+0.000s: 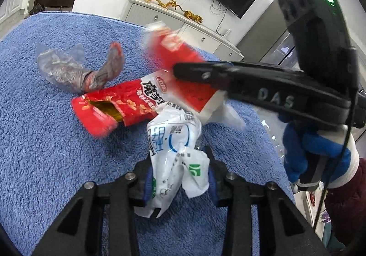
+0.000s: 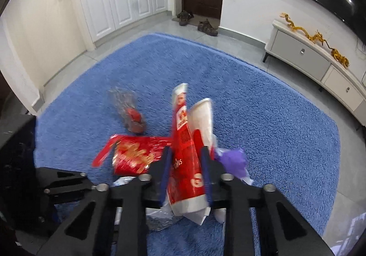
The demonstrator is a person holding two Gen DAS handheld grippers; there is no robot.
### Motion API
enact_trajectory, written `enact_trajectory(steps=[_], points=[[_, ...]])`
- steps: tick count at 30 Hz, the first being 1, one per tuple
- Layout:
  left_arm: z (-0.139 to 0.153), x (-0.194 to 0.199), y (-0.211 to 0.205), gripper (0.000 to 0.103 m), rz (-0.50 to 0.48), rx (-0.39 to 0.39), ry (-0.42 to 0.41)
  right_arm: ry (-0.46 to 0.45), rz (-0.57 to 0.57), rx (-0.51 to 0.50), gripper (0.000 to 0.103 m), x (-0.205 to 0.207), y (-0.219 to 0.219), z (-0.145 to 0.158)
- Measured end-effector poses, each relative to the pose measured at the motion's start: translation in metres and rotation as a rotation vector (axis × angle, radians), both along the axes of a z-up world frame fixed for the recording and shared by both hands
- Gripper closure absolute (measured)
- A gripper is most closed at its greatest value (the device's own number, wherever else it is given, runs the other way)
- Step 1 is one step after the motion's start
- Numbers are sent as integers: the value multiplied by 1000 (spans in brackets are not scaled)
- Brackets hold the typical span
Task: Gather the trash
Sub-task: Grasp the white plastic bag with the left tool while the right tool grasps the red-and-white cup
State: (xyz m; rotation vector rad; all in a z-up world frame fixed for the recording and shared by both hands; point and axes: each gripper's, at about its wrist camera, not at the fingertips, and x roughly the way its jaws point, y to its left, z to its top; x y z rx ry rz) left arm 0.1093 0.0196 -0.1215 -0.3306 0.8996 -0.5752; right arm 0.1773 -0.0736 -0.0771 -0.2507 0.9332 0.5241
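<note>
The left gripper (image 1: pixel 180 178) pinches a crumpled white plastic wrapper (image 1: pixel 176 153), and the right gripper (image 2: pixel 186 176) is pressed together on a flat red-and-white paper carton (image 2: pixel 189 157), probably to carry both pieces away together. Just in front of the grippers, a torn red snack bag (image 1: pixel 109 107) and a clear crumpled plastic glove (image 1: pixel 64 68) lie on the blue shaggy rug (image 1: pixel 45 141).

left gripper (image 1: pixel 180 178) clamps white wrapper (image 1: pixel 173 153) | red snack bag (image 1: pixel 114 107) ahead on blue rug (image 1: pixel 45 141) | right gripper (image 1: pixel 183 70) ahead-right grips red-white packet (image 1: pixel 183 54)
</note>
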Motion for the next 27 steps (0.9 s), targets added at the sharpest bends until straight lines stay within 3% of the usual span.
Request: enact_trajectory(steps=[8, 15, 27], points=[[4, -28, 4, 77, 10, 16, -21, -67, -41, 104, 96, -27, -18, 29], [8, -65, 4, 78, 18, 27, -18, -128, -98, 187, 96, -63, -60, 59], [28, -98, -10, 79, 39, 49, -36, -122, -173, 247, 96, -112, -115, 57]])
